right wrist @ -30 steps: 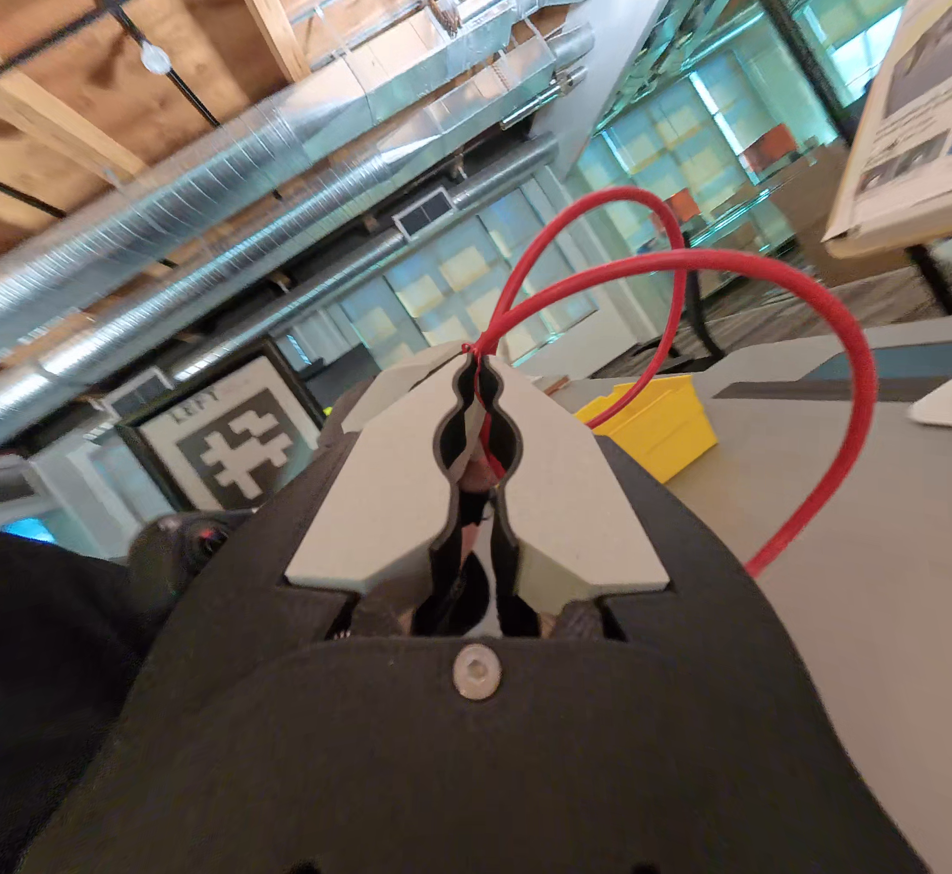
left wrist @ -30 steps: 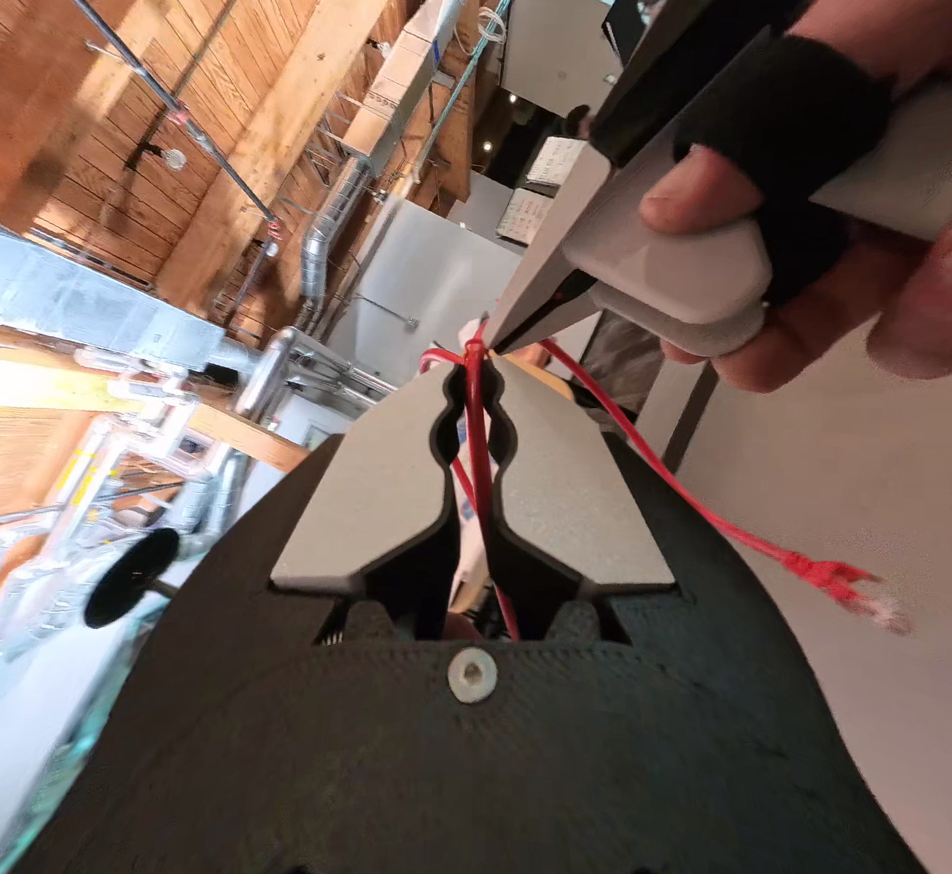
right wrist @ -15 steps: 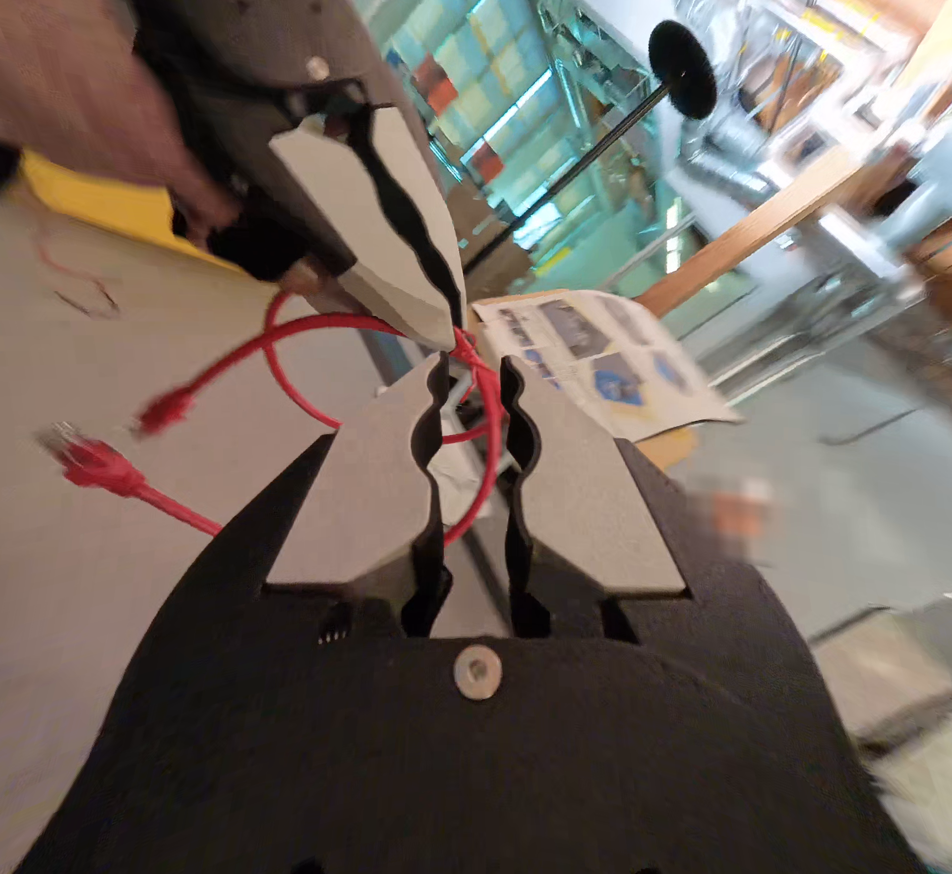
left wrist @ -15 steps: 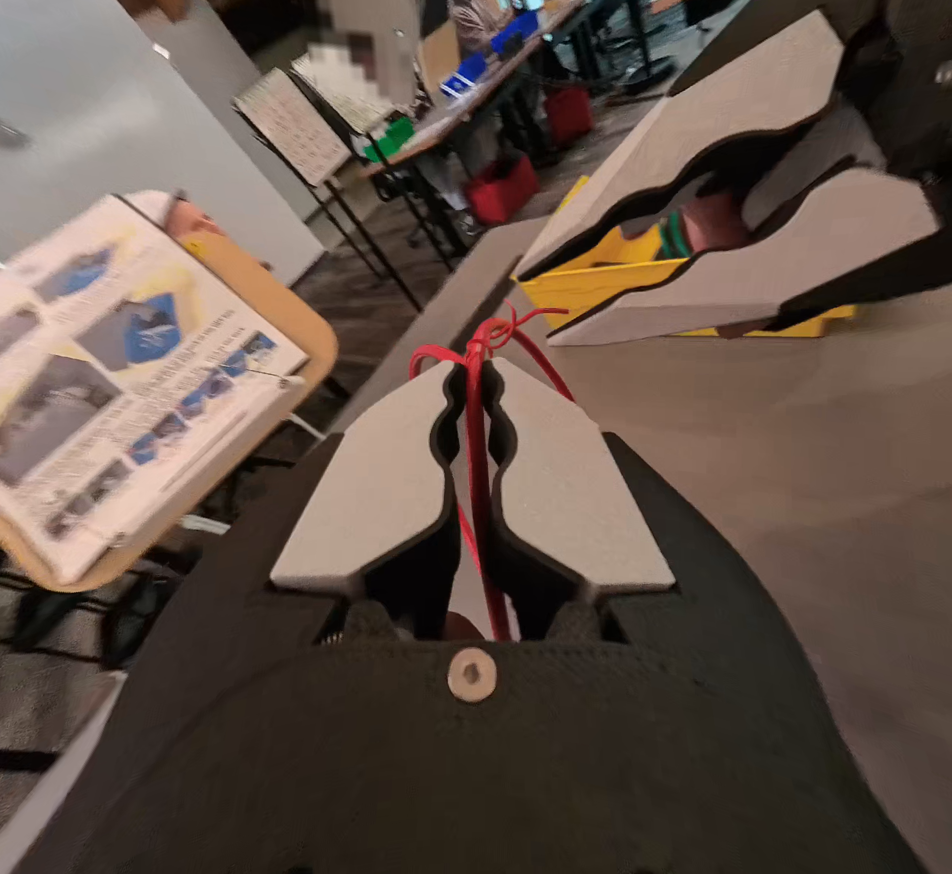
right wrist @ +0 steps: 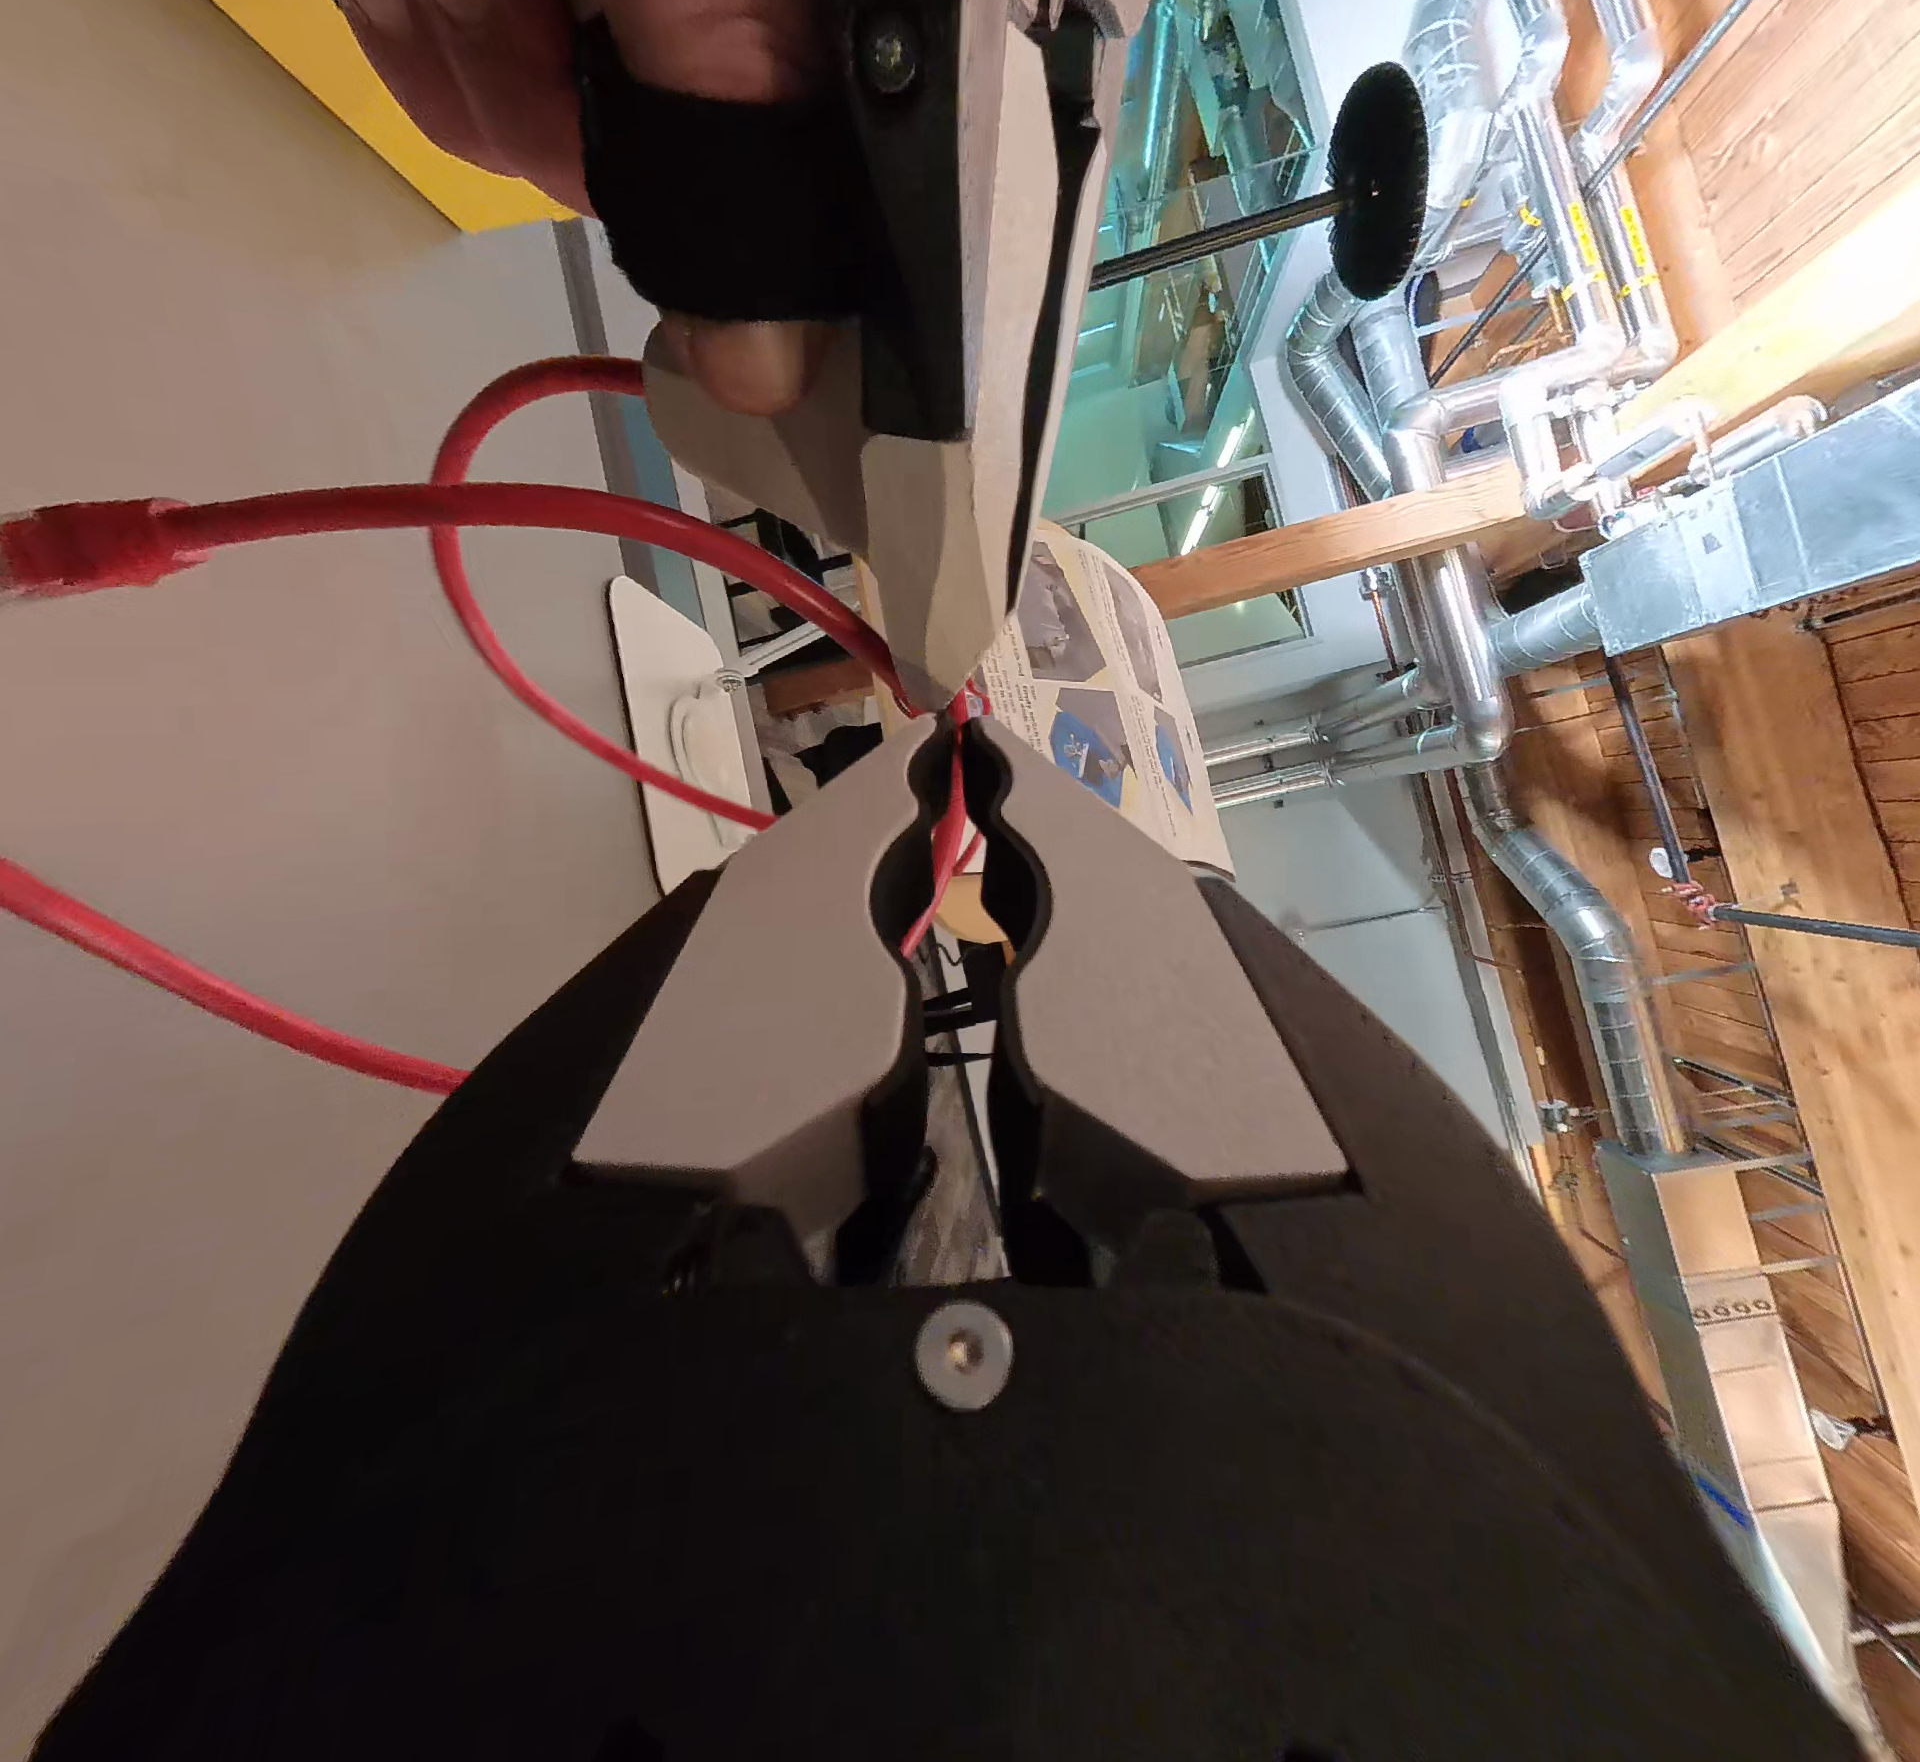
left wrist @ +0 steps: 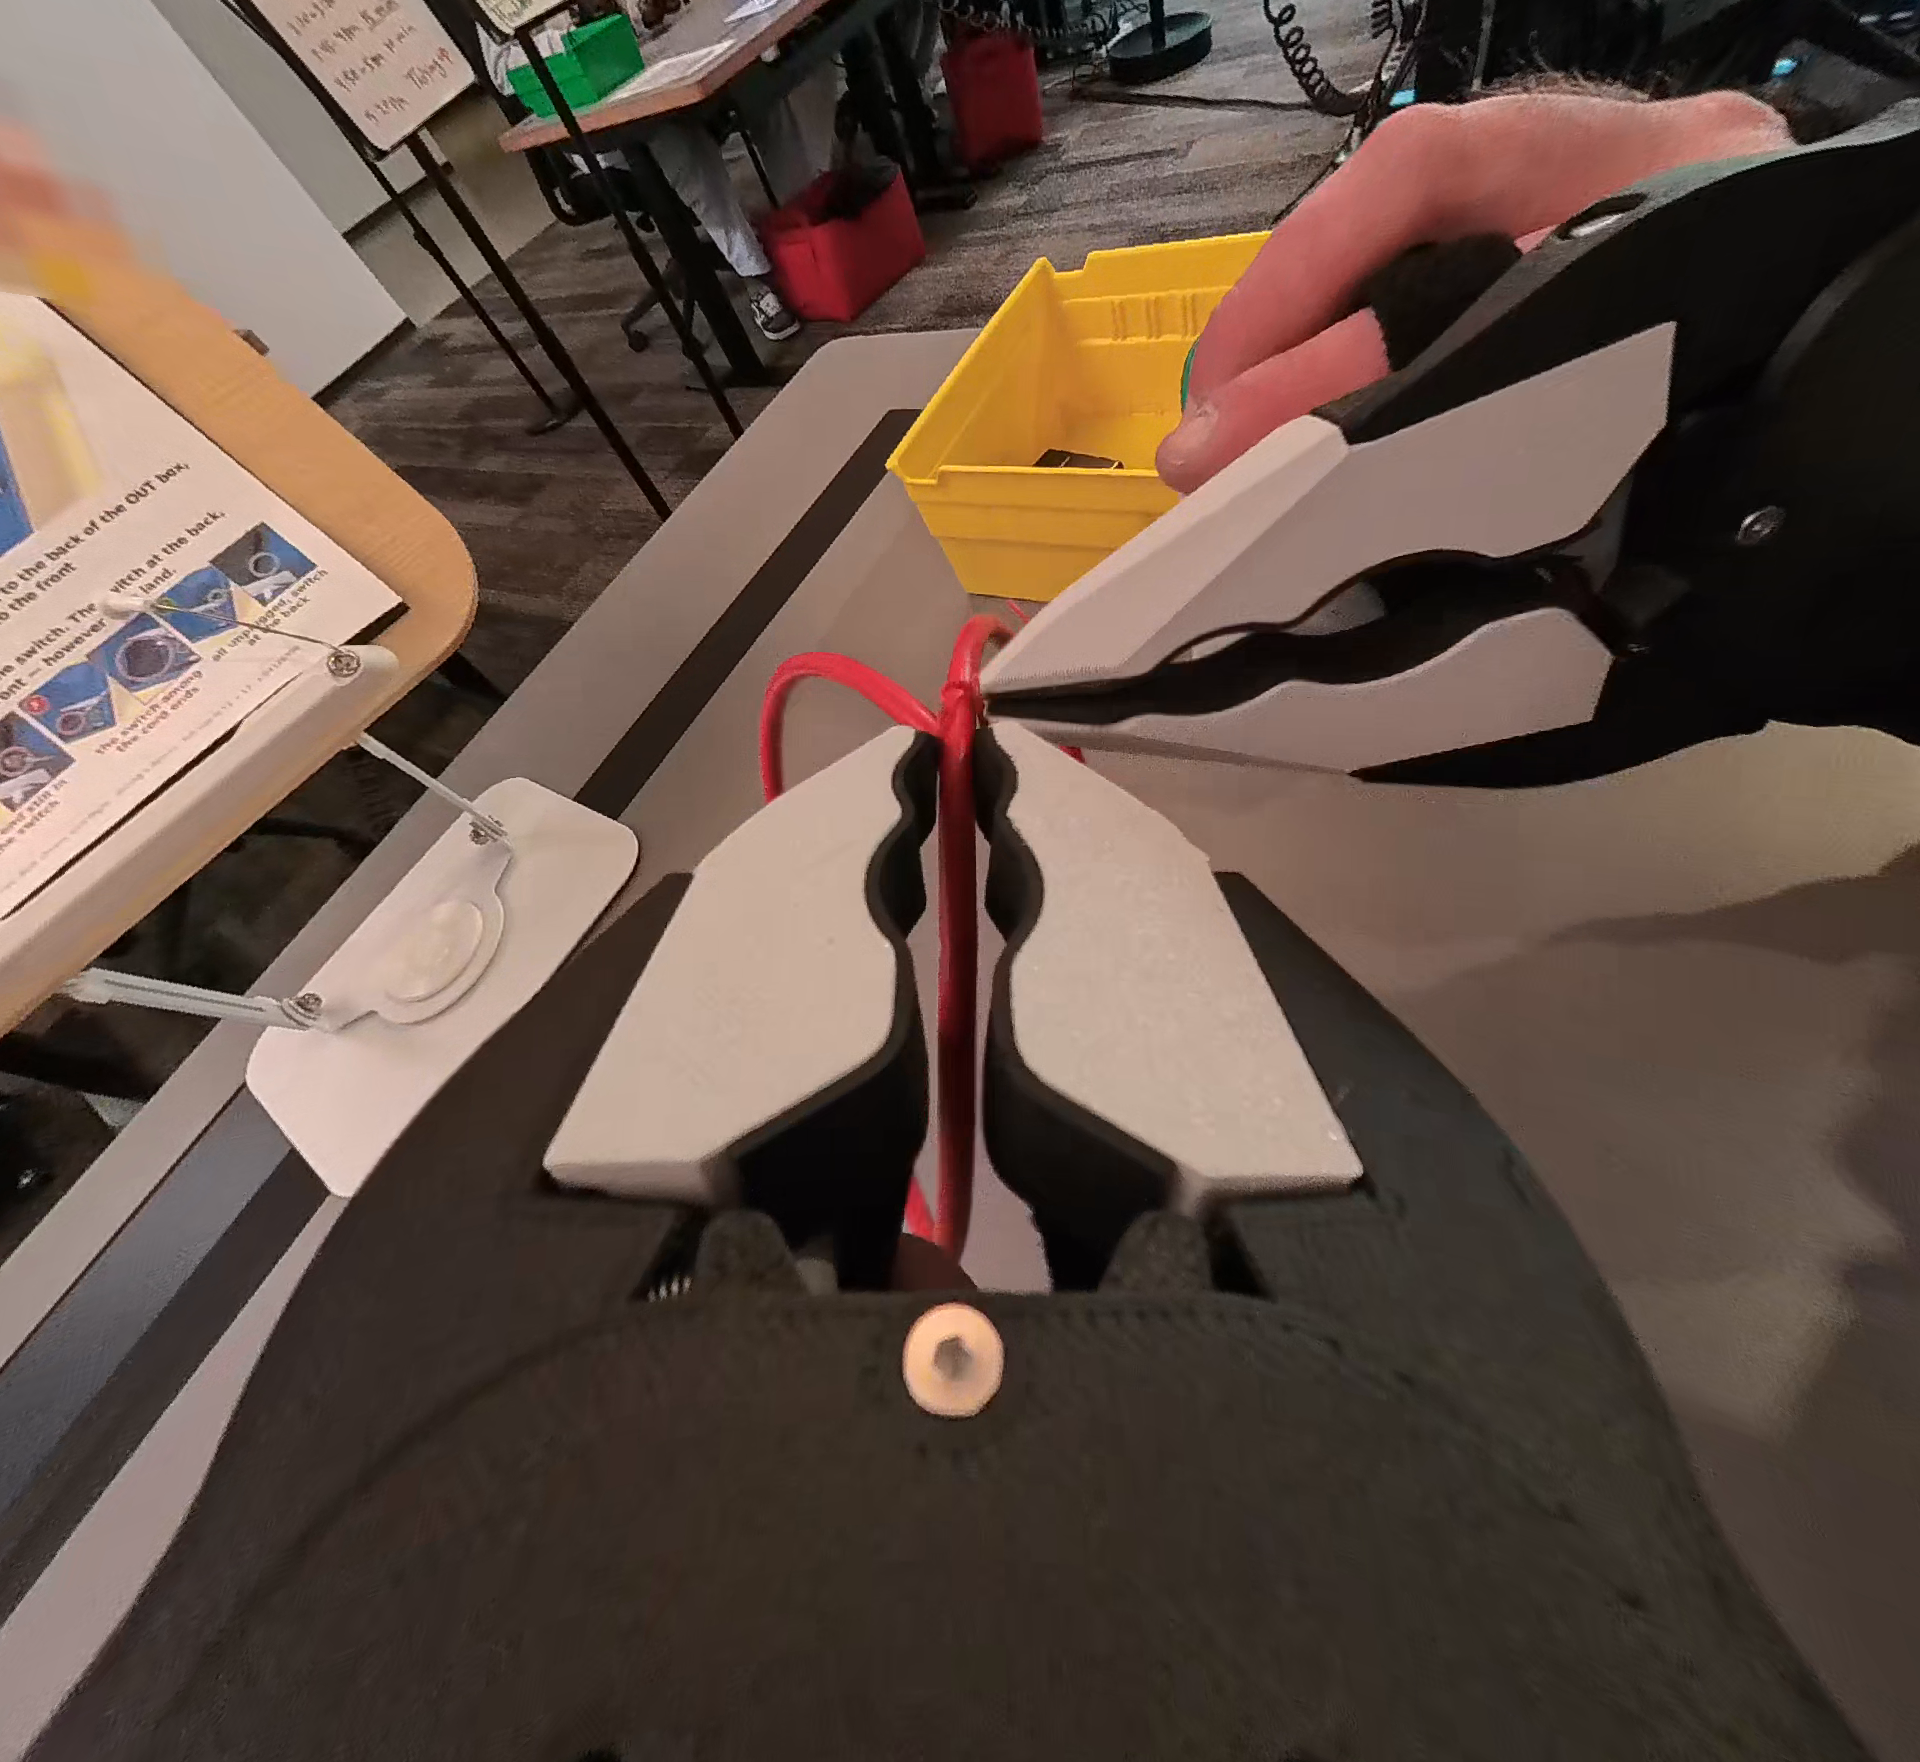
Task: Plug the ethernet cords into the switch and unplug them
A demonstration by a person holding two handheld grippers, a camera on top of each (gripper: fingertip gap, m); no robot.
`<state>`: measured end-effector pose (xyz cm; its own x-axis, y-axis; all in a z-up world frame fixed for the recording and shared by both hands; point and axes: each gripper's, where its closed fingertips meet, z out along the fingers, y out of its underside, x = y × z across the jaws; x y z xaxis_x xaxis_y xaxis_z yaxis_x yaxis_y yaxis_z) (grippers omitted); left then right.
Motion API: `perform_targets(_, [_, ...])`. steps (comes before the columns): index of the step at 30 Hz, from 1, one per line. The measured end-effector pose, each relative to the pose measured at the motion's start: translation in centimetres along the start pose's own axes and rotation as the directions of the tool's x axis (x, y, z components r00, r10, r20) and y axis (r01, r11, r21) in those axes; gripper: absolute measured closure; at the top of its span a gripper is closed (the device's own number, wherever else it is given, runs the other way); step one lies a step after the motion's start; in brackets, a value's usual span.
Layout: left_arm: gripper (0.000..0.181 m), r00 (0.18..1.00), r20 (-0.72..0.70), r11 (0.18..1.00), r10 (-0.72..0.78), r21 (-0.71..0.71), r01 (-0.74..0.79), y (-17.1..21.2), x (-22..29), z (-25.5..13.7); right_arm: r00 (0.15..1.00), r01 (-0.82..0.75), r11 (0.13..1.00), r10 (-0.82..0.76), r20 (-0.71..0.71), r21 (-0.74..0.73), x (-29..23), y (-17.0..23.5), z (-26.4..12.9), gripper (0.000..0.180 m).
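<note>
Red ethernet cord (left wrist: pixel 956 964) runs between the pressed-together jaws of the left gripper (left wrist: pixel 951 746), above the grey table (left wrist: pixel 1558 933). Right gripper (right wrist: pixel 951 725) meets it tip to tip, jaws pinching a thin red tie (right wrist: pixel 935 881). Beyond, a yellow bin (left wrist: pixel 1039 424).

Red cord (left wrist: pixel 954 933): smooth, glossy plastic jacket; left gripper (left wrist: pixel 948 748) fingers (left wrist: pixel 769 974): matt grey, finely grained, on rough black printed plastic (pale metal screw); yellow bin (left wrist: pixel 1023 465): glossy plastic; table (left wrist: pixel 1558 1037): matt grey; ceiling ducts (right wrist: pixel 1455 632): shiny metal.
</note>
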<state>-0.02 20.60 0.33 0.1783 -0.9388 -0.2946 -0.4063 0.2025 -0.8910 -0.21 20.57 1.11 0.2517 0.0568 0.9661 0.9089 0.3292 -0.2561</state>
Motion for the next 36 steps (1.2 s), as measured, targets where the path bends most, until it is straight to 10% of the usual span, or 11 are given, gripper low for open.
perform_targets(7, [0.174,0.989,0.063,0.991,0.132,-0.004,-0.132,-0.2,0.0,0.1,0.958,-0.270,0.962,0.266,0.109,0.025,-0.1,0.3,-0.1,0.180])
perform_targets(11, [0.174,0.965,0.139,0.973,0.222,0.033,-0.229,-1.2,-0.3,-0.3,0.757,-0.642,0.764,0.619,0.209,0.060,1.0,0.0,-0.2,0.180])
perform_targets(14, [0.174,0.928,0.227,0.950,0.295,0.039,-0.311,-1.7,-0.8,-0.5,0.459,-0.881,0.472,0.830,0.315,0.040,1.4,-0.2,0.0,0.180])
perform_targets(18, [0.174,0.849,0.346,0.893,0.399,0.062,-0.445,-2.8,-1.2,-1.2,-0.276,-0.956,-0.282,0.775,0.569,-0.080,2.9,-1.2,-0.5,0.180])
perform_targets(20, [0.175,0.816,0.381,0.874,0.436,0.038,-0.485,-2.7,-1.4,-1.2,-0.415,-0.900,-0.407,0.685,0.599,-0.157,2.3,-1.2,-0.3,0.180])
perform_targets(24, [0.174,0.851,0.358,0.904,0.383,0.043,-0.425,-2.1,-2.0,-1.1,-0.223,-0.973,-0.216,0.785,0.577,-0.083,1.6,-1.9,-0.1,0.180])
perform_targets(28, [0.174,0.896,0.317,0.937,0.311,0.054,-0.345,-1.7,-2.5,-1.0,0.289,-0.953,0.297,0.850,0.441,0.052,1.3,-2.0,-0.2,0.157])
perform_targets(32, [0.174,0.935,0.261,0.963,0.240,0.058,-0.263,-1.3,-2.1,-0.5,0.812,-0.579,0.811,0.564,0.151,0.086,1.2,-0.7,0.0,0.159])
perform_targets(36, [0.174,0.962,0.199,0.977,0.186,0.065,-0.203,-1.4,-1.3,-0.2,0.956,-0.292,0.956,0.292,-0.013,-0.007,1.1,0.4,0.4,0.163])
